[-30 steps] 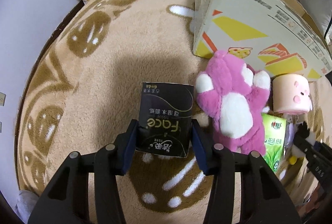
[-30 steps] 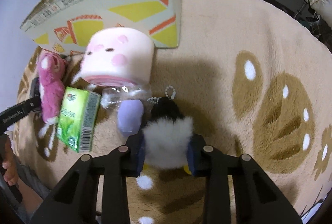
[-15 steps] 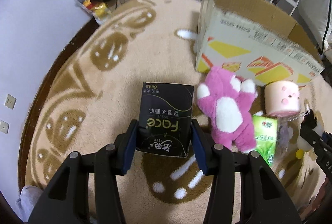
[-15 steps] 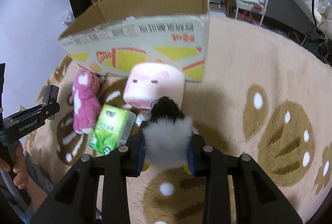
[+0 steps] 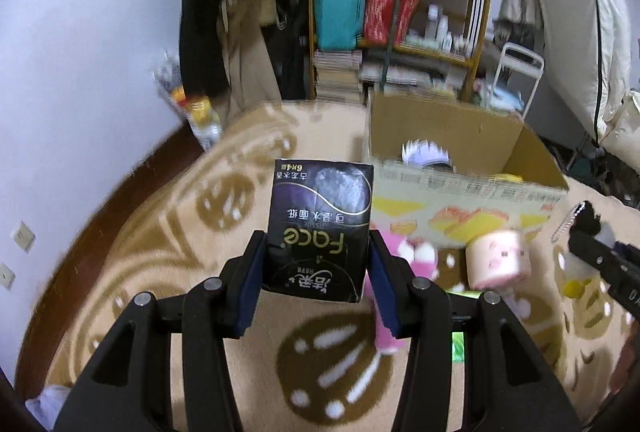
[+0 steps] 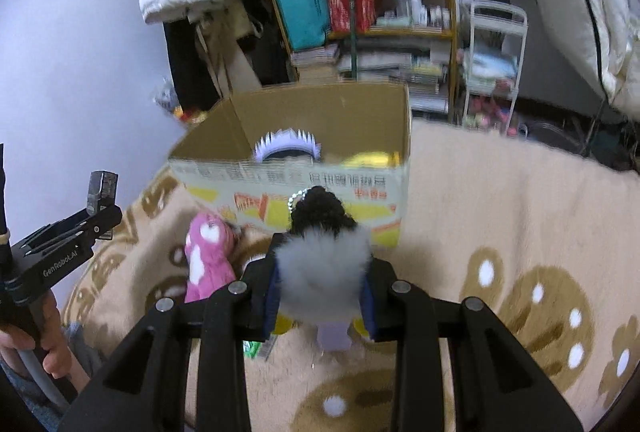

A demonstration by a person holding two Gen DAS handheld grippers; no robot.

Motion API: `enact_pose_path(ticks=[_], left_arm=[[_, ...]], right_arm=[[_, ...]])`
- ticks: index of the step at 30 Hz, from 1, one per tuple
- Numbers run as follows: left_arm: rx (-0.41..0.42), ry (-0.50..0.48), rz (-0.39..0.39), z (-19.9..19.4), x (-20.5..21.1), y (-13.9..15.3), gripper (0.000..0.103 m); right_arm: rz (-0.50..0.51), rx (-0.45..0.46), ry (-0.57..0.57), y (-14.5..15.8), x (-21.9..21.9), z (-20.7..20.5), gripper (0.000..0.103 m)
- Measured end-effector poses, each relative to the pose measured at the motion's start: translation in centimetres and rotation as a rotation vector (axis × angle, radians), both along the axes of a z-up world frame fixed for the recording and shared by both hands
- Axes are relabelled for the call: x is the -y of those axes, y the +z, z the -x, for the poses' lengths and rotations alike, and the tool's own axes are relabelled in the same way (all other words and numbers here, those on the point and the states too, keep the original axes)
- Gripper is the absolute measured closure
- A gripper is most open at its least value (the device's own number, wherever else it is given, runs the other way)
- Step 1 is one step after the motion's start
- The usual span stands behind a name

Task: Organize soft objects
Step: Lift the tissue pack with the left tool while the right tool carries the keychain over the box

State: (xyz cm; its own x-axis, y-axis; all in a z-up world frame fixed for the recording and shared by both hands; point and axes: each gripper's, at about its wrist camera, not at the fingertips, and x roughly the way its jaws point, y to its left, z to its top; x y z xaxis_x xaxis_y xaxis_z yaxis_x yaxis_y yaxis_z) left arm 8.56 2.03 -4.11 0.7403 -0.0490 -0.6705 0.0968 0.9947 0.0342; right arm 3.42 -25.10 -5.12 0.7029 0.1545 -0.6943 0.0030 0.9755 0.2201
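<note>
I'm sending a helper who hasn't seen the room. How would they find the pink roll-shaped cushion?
Find the open cardboard box on the tan rug. Against its printed front, on the rug, lies the pink roll cushion, right of the pink plush bear. It alone is a pale cylinder with a small face and rosy cheeks.

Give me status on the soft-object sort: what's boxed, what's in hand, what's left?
Boxed: the cardboard box already holds a spiky lilac item and something yellow.
In hand: left claw is shut on the black tissue pack; right claw is shut on the furry black-and-white toy, both lifted and facing the box.
Left on the rug: pink plush, pink roll-shaped plush, green pack.
</note>
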Motion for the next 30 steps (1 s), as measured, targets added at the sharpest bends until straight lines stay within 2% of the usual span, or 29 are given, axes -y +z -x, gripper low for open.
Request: enact_pose_path(ticks=[4,6,11,16,22,30], left_arm=[[0.105,-0.02,-0.003,0.6,0.4,1.9,0.056],[0.145,-0.036,-0.012,0.7,0.9,2.8,0.056],[0.219,-0.102,-0.011,0.4,2.6,5.1,0.056],[0.305,-0.127,0.007,-0.3,3.8,7.7,0.055],[0.328,-0.154,0.01,-2.5,4.9,8.7,0.055],[0.284,-0.159,-0.015,-5.3,5.6,5.8,0.055]], right_arm=[[-0.002,0.075,-0.001,1.5,0.2,-0.1,0.069],[-0.036,0.098,0.008,2.2,0.4,-0.3,0.069],[-0.051,0.147,0.018,4.1,0.4,-1.6,0.069],[-0.031,0.191,0.046,5.8,0.1,-3.0,0.069],[0.002,0.232,0.074,6.7,-0.4,-5.5,0.069],[0.026,0.208,0.089,5.1,-0.5,-7.7,0.069]])
